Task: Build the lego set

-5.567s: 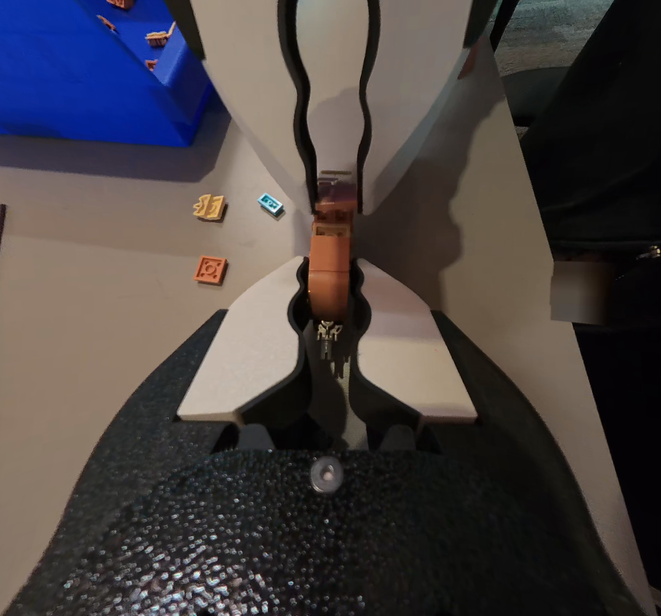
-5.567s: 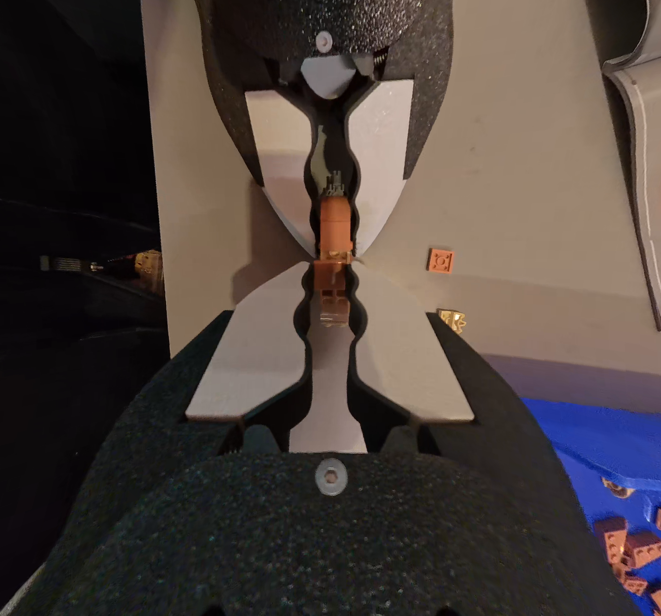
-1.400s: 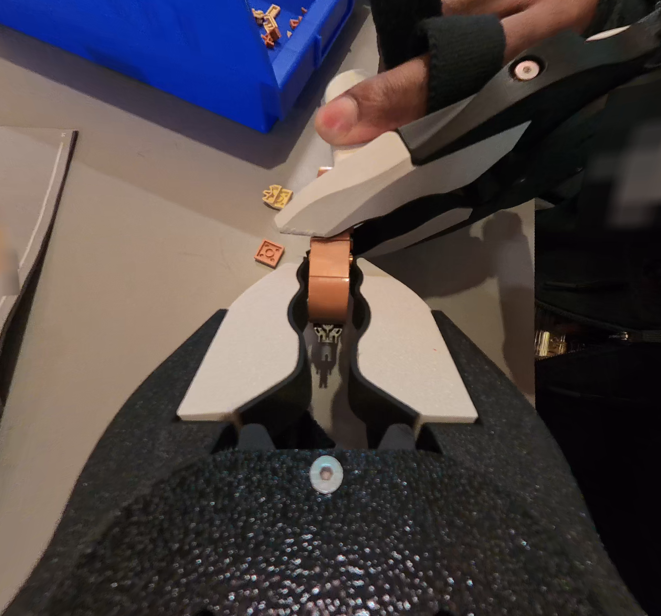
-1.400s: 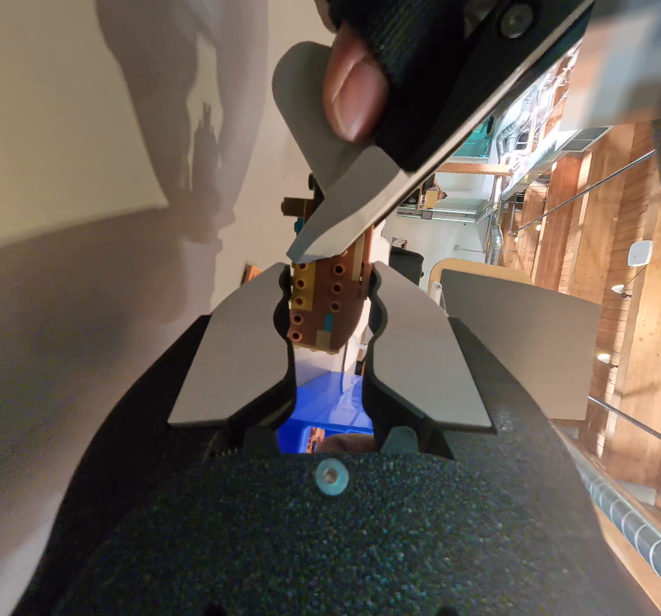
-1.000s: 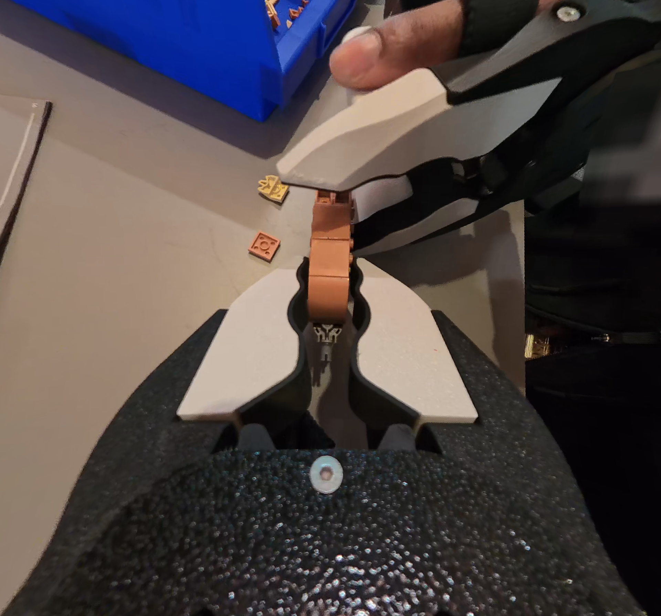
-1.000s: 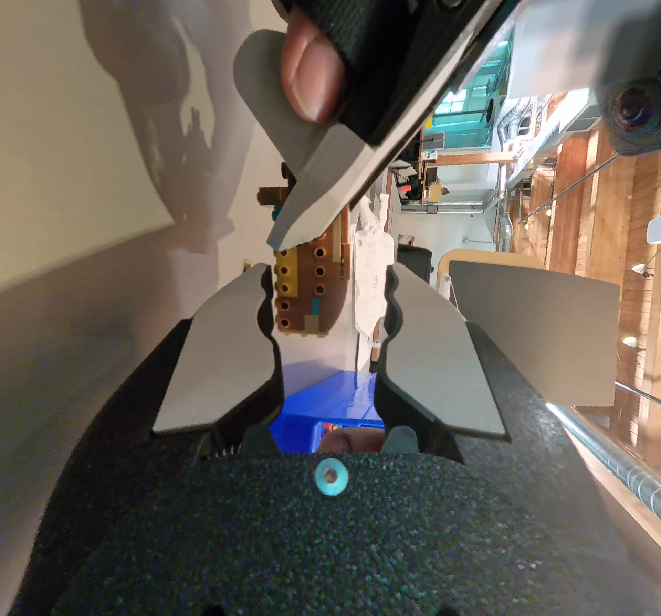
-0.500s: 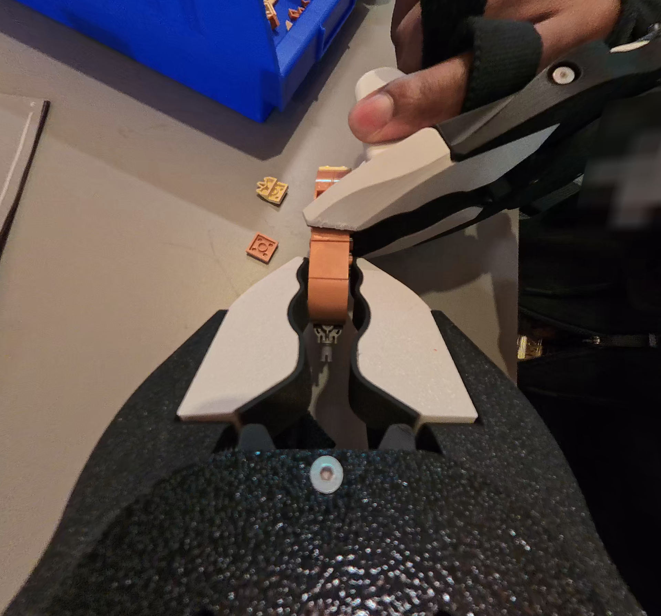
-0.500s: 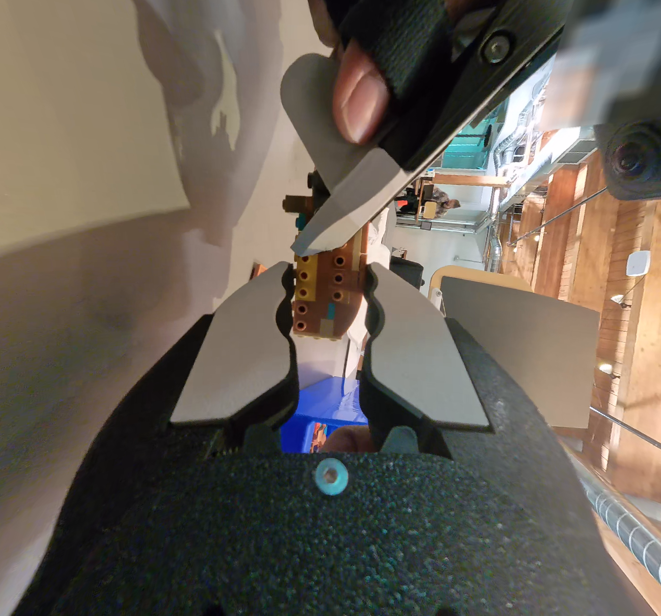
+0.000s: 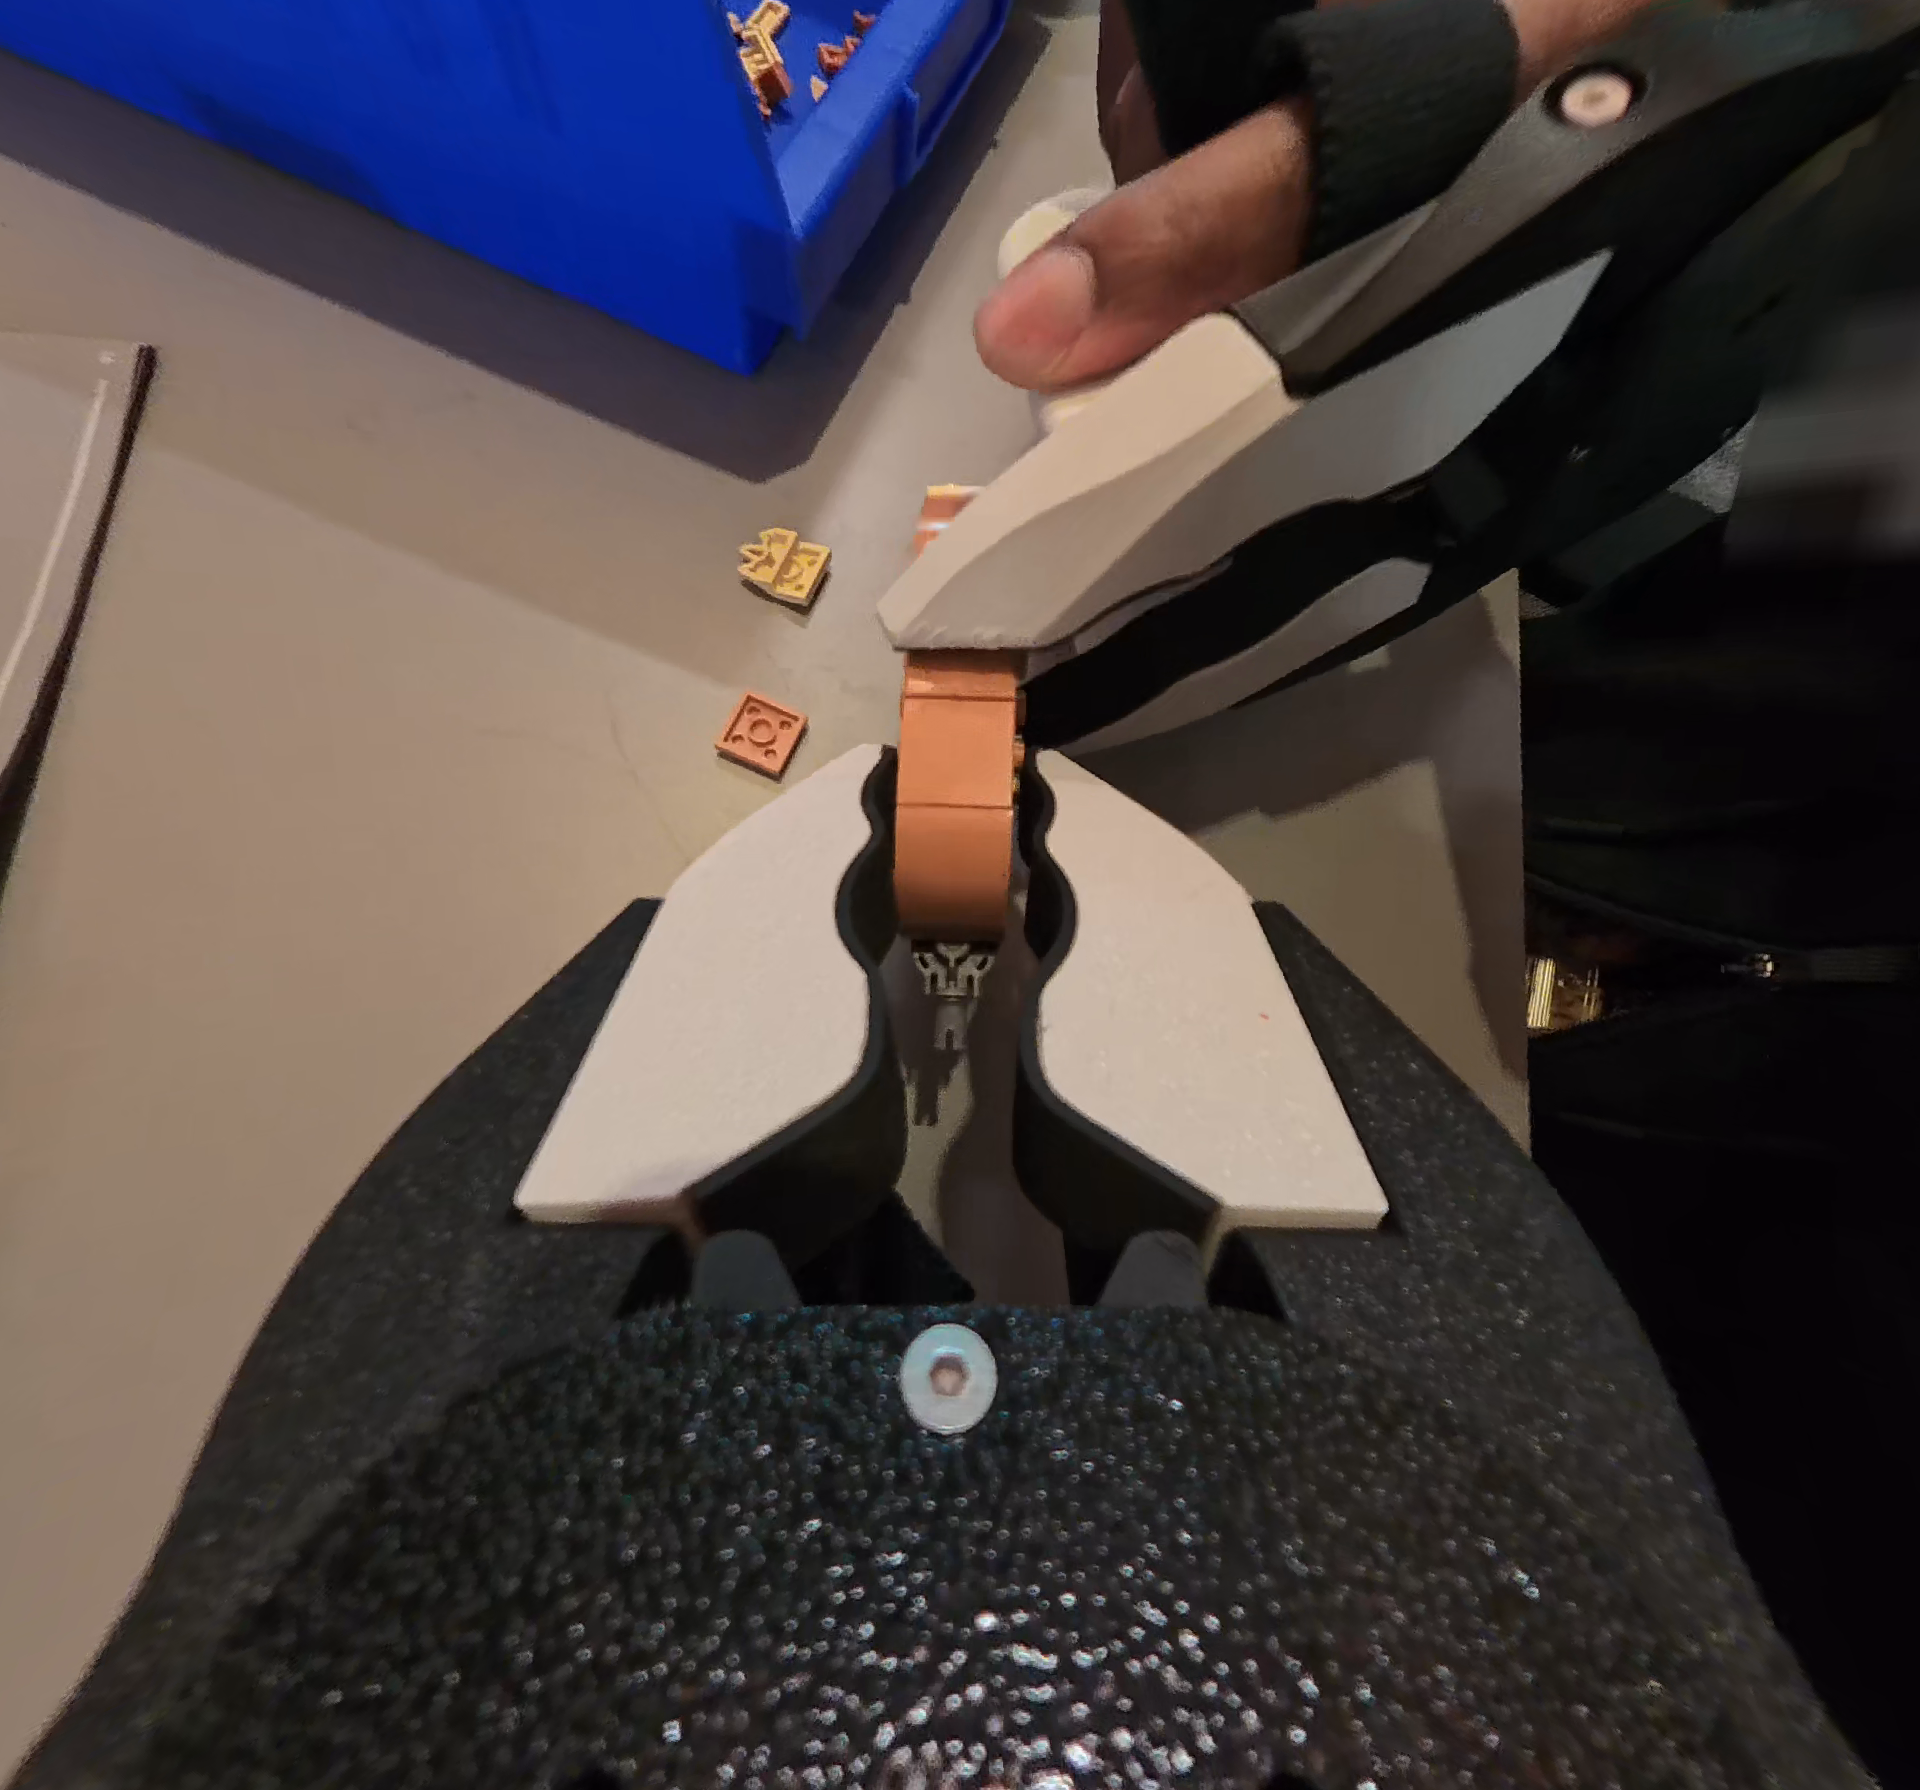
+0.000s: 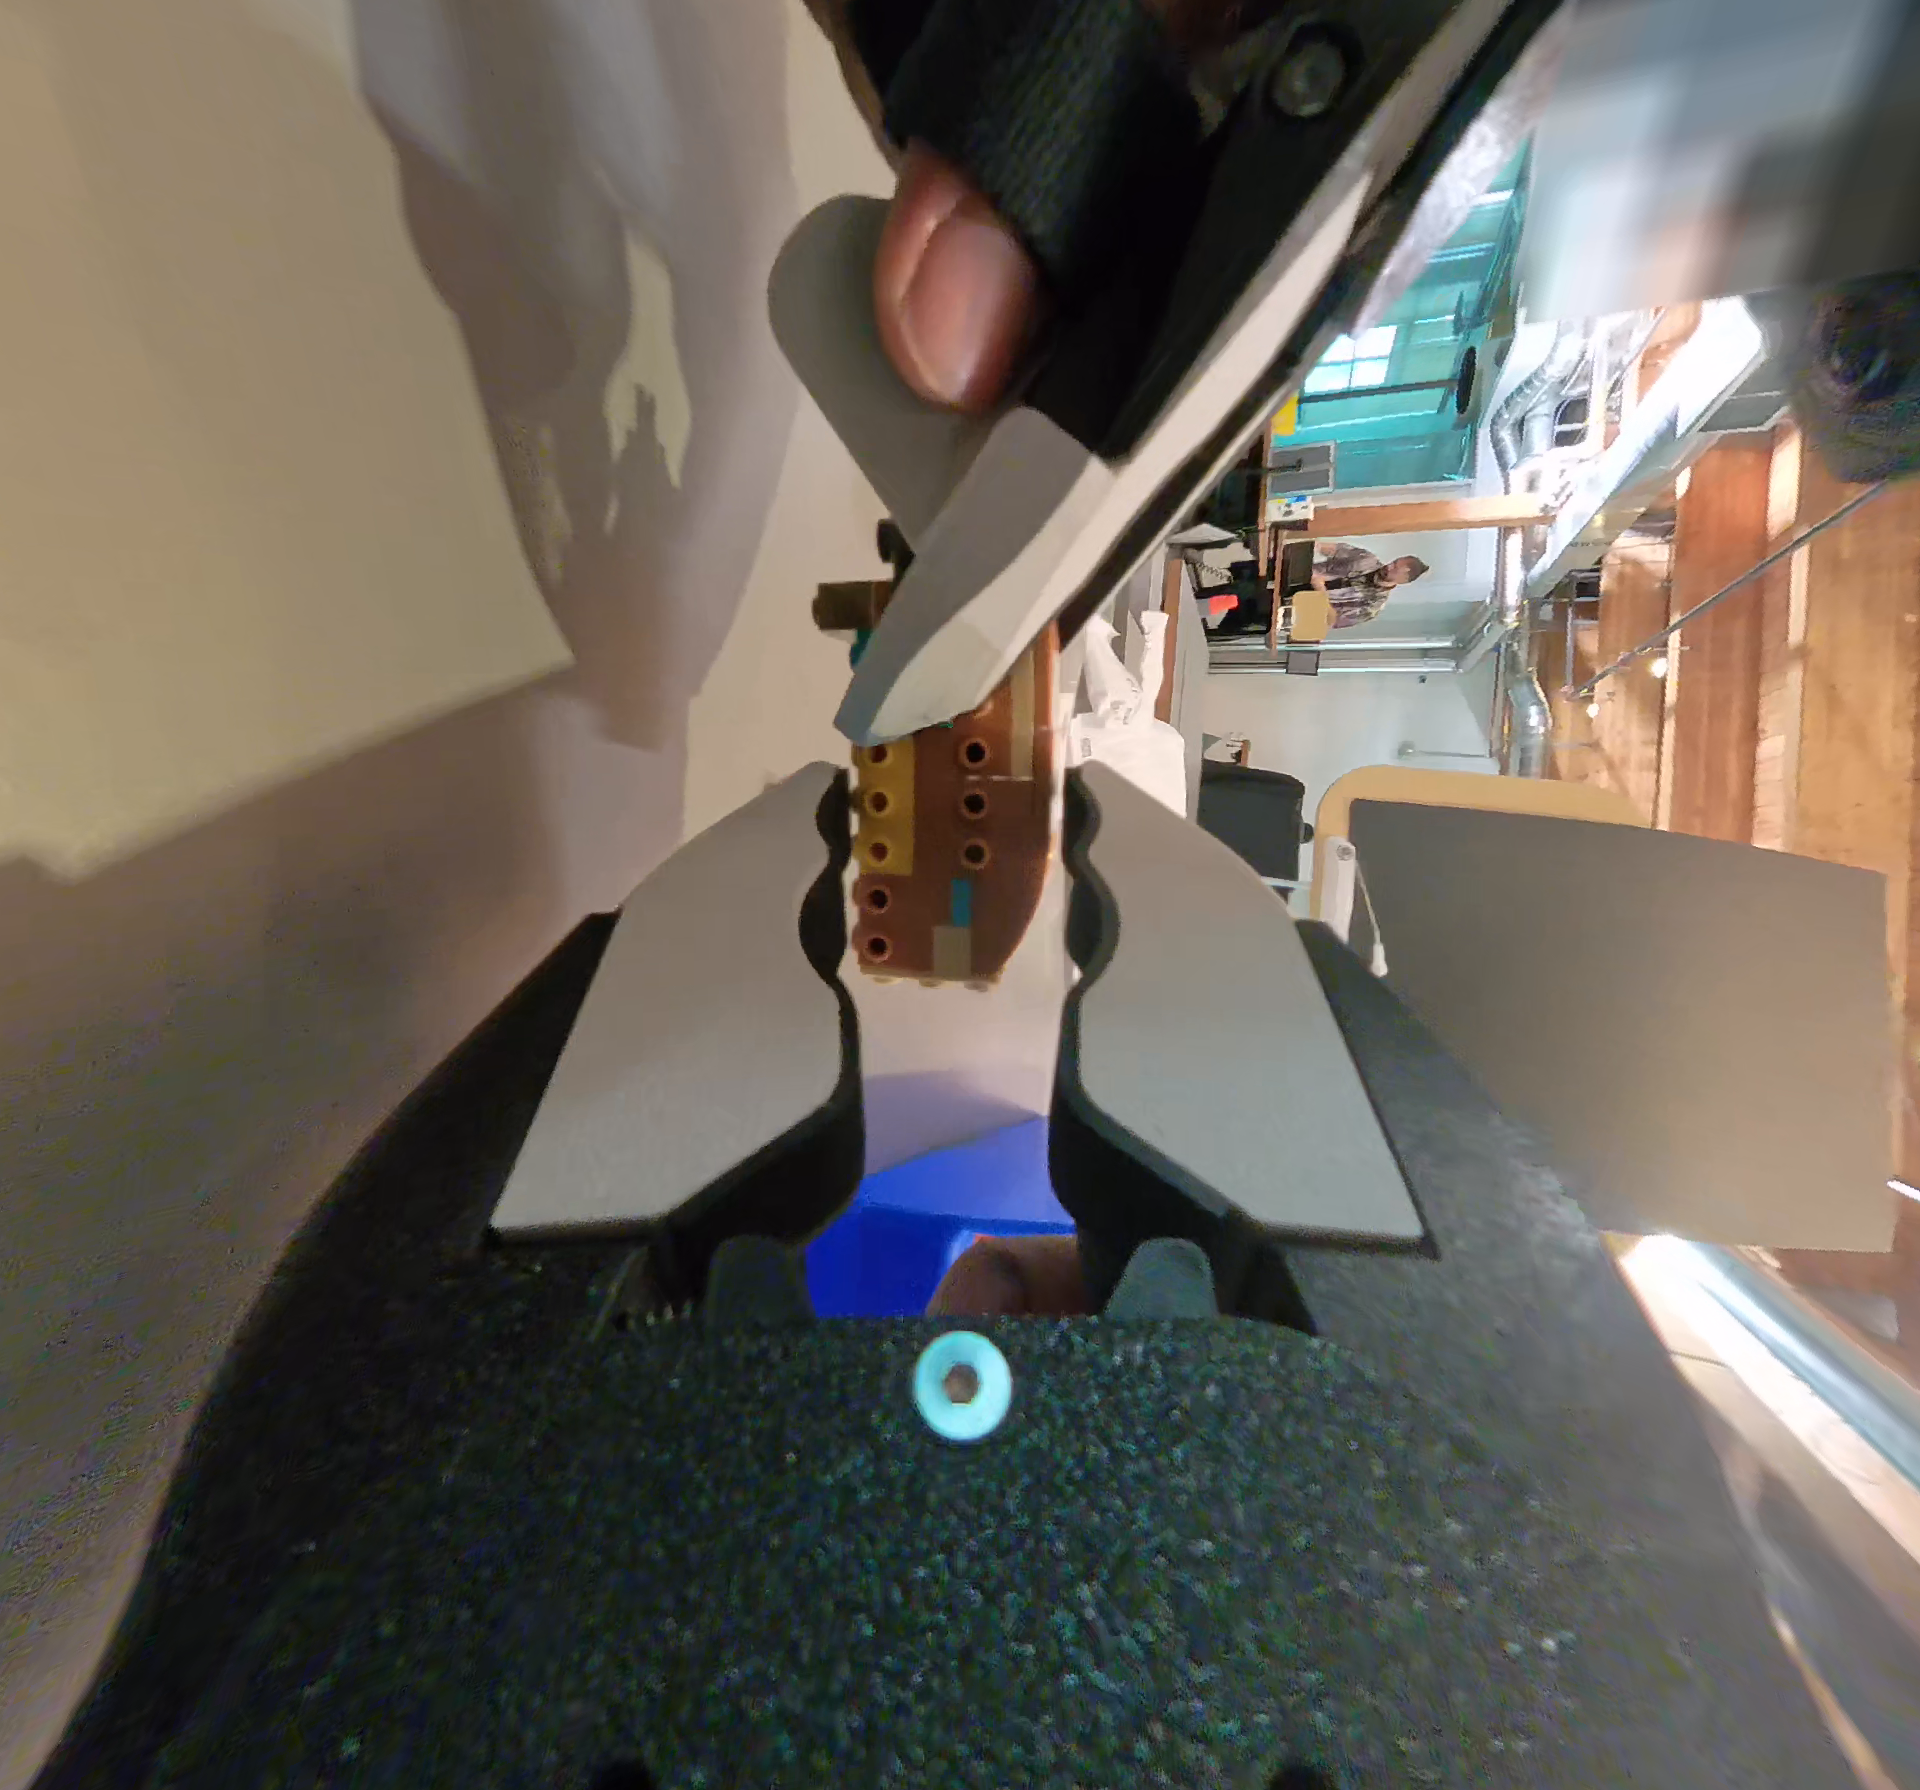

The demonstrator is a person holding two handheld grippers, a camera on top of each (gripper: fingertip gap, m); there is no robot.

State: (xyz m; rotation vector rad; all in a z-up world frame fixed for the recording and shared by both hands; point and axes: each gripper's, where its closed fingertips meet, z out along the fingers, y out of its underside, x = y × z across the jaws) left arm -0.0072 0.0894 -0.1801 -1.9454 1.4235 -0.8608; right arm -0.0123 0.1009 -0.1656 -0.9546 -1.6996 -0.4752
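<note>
Left wrist view: the left gripper (image 9: 954, 784) is closed on a brown lego assembly (image 9: 954, 805), held above the grey table (image 9: 364, 805) with its curved smooth face toward the camera; the right gripper (image 9: 961, 639) meets the assembly's far end from the upper right, and whether it pinches or only presses cannot be told here. A blue bin (image 9: 520, 99) of loose parts stands behind, and a brown square plate (image 9: 761, 734) and a tan piece (image 9: 785, 566) lie apart on the table. Right wrist view: the right gripper (image 10: 956, 795) brackets the assembly (image 10: 956, 857), its fingers at or just beside the flanks; contact is uncertain. Here the assembly shows a studded face, brown with a yellow strip and small teal and tan insets. The step appears to be a two-gripper regrasp or press-fit; the next move likely calls for firm, square pressure without twisting the parts apart.
</note>
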